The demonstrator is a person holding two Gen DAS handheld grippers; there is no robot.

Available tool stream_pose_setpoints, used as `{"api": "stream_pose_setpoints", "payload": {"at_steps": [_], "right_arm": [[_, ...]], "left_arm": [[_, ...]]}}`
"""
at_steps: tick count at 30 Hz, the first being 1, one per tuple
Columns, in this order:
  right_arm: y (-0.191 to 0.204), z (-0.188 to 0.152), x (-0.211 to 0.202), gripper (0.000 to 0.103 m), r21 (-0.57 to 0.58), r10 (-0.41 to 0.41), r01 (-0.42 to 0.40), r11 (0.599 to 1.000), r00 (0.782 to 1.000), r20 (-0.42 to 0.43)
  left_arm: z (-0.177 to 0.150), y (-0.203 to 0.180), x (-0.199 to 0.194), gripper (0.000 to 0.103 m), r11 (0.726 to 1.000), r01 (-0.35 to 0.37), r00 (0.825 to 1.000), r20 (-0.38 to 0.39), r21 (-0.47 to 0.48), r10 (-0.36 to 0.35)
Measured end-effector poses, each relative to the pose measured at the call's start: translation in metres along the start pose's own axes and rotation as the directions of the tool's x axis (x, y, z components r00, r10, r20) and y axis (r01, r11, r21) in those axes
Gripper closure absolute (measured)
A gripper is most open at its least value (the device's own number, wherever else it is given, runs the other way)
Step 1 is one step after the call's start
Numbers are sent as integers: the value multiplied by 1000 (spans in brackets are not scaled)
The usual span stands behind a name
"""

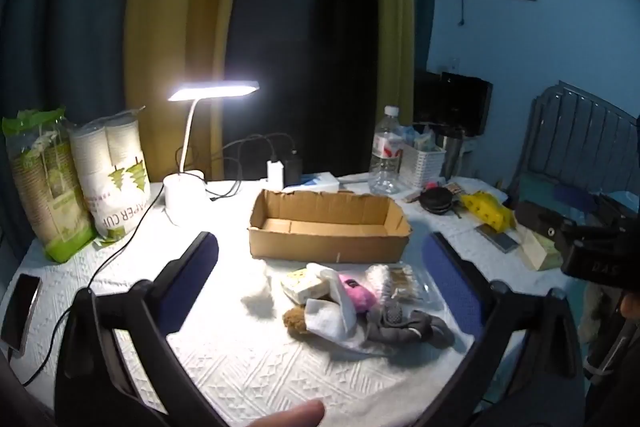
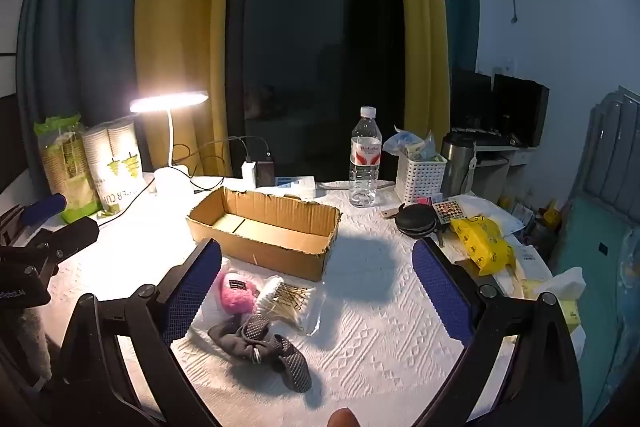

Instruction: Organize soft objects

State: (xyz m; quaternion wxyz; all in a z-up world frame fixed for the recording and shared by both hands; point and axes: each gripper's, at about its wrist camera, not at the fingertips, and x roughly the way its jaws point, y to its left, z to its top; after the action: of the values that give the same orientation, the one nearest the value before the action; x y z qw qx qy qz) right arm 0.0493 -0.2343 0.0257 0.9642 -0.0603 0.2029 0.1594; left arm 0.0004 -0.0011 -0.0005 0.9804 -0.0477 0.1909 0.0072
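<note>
An open cardboard box stands mid-table; it also shows in the right wrist view and looks empty. In front of it lies a pile of soft things: a white fluffy ball, a tissue pack, a pink pouch, a brown plush, a grey mesh sock and a bag of cotton swabs. My left gripper is open above the pile. My right gripper is open, with the pile by its left finger.
A lit desk lamp with cables, paper cup packs, a phone, a water bottle, a white basket, a black round case and a yellow bag ring the table. White patterned cloth covers it.
</note>
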Motion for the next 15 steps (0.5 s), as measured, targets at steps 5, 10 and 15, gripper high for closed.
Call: {"api": "stream_pose_setpoints", "payload": {"at_steps": [5,10,15], "right_arm": [[-2,-2,0,5,10,2,-2,1000,999,33],[3,-5,-18,5,15,11,-11,1000,1000,23],[6,-4,-21,5,14,12,-12,1000,1000,14]], "left_arm": [[5,-1,-11,1,1000,20,1000,16,-7,-20],[7,-8,-28,1,1000,12,1000,27,19,-13],[4,-9,-28,1,999,22,1000,10,28,-23]]}}
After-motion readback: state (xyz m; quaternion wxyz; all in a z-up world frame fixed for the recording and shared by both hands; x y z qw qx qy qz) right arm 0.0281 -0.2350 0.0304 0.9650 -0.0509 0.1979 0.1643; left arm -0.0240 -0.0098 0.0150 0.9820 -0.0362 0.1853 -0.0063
